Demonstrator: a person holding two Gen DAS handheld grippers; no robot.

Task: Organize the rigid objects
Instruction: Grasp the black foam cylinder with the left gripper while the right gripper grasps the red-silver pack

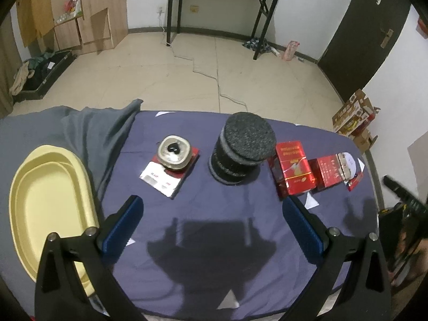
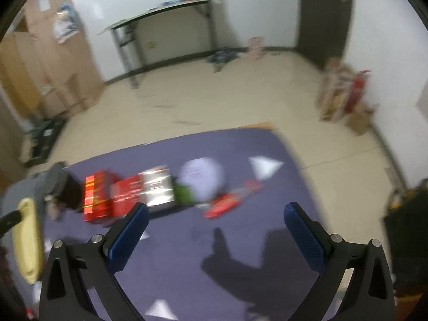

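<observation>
Fingers of both the left gripper [image 1: 212, 223] and the right gripper [image 2: 215, 230] are held spread, empty; the black cylindrical stack of felt discs [image 1: 242, 148] is seen at frame centre, above the left one, nearer.

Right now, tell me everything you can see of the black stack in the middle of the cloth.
The black stack is a pile of round, thick discs with a rough, felt-like or foam-like grey-black top. The upper discs sit shifted toward the right, so the pile looks uneven rather than a clean column. It stands upright on the purple cloth, between the metal tin and the red box, close to the box; contact cannot be told. No tool touches it.
</observation>
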